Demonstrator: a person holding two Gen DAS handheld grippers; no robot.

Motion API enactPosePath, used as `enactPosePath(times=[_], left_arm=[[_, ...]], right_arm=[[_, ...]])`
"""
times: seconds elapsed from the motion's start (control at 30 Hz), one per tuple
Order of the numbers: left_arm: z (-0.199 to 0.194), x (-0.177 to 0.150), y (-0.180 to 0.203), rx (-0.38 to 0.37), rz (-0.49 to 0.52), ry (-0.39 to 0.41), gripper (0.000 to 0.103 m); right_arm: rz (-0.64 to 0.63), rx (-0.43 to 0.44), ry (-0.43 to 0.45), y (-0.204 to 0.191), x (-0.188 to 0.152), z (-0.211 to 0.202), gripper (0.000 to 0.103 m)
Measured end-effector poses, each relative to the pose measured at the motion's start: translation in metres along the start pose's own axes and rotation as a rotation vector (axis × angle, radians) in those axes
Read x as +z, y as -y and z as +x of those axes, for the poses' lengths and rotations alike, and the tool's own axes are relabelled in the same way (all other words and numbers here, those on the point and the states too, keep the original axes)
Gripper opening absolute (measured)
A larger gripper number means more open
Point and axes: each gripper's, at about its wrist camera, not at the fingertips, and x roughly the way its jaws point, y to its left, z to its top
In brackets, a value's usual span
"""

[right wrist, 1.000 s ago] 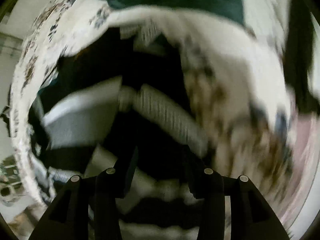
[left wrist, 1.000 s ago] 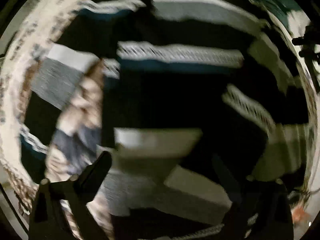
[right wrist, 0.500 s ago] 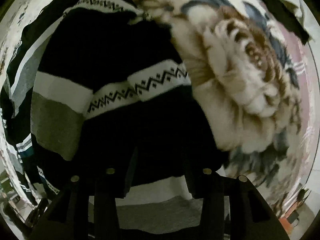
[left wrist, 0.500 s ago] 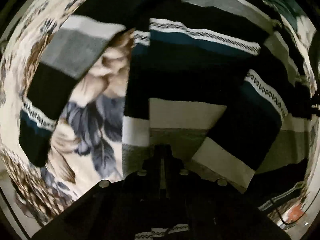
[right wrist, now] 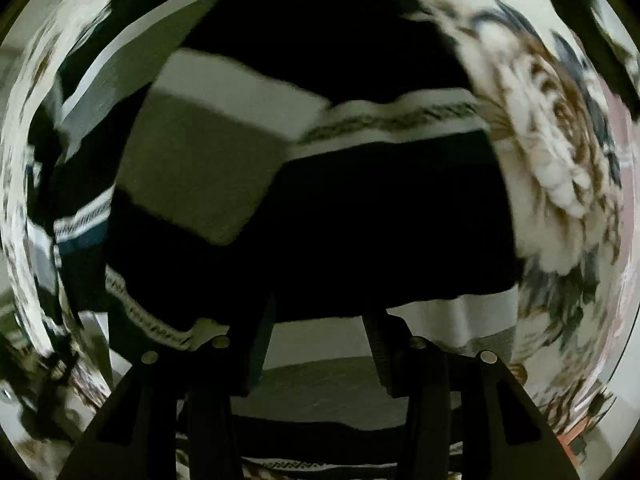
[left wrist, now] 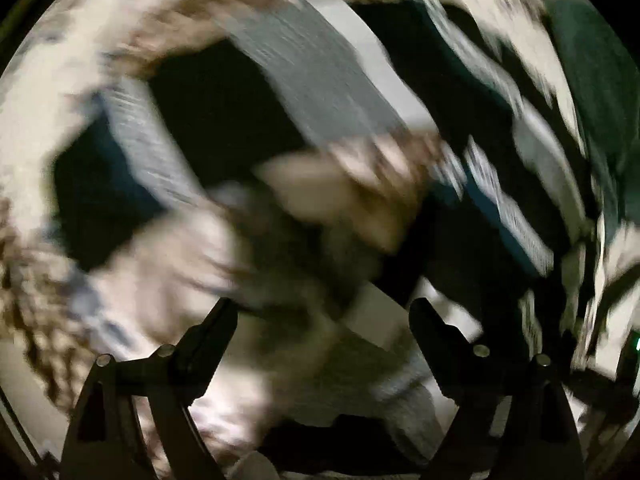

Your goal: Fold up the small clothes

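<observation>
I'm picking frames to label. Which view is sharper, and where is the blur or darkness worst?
Left wrist view: heavy motion smear, the sweater and floral cloth streaked, only the left hand-held gripper crisp. Right wrist view: sharper, sweater stripes readable, black bands crushed dark, edges bent by the fisheye.

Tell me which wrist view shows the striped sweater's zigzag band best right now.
Right wrist: the zigzag band on the striped sweater is only lightly blurred there. In the left wrist view the sweater is smeared by motion, its pattern unreadable.
</observation>
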Motion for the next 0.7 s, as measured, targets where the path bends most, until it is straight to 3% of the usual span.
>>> enactPosePath(times=[0.1,0.27,0.4,0.47,0.5,0.53,0.7], left_arm=[[-0.025,0.008,-0.054,0.054,-0.159,0.092,0.087],[0.007,0.042,-0.145,0.079,-0.377,0.011,0.087],[0.023,0.057,-0.154,0.073,-0.420,0.035,0.083],[0.020,0.067,-0.150,0.076,-0.417,0.086,0.044],[0.015,0.071,-0.145,0.091,-0.400,0.113,0.032],[0.014,0.076,-0.139,0.100,-0.381,0.136,0.010],[-0.021,0.077,-0.095,0.162,-0.217,0.270,0.007]], right_arm=[[-0.058,-0.020,0.004,-0.034,-0.012,0.001,0.047],[-0.067,-0.015,-0.030,-0.061,-0.029,0.016,0.047],[-0.063,-0.025,-0.037,-0.066,-0.044,0.022,0.047],[-0.045,-0.020,-0.040,-0.071,-0.051,0.024,0.047],[-0.036,-0.014,-0.042,-0.072,-0.054,0.024,0.047],[-0.031,-0.009,-0.043,-0.066,-0.057,0.026,0.047],[-0.025,0.016,-0.037,-0.051,-0.062,0.019,0.047]])
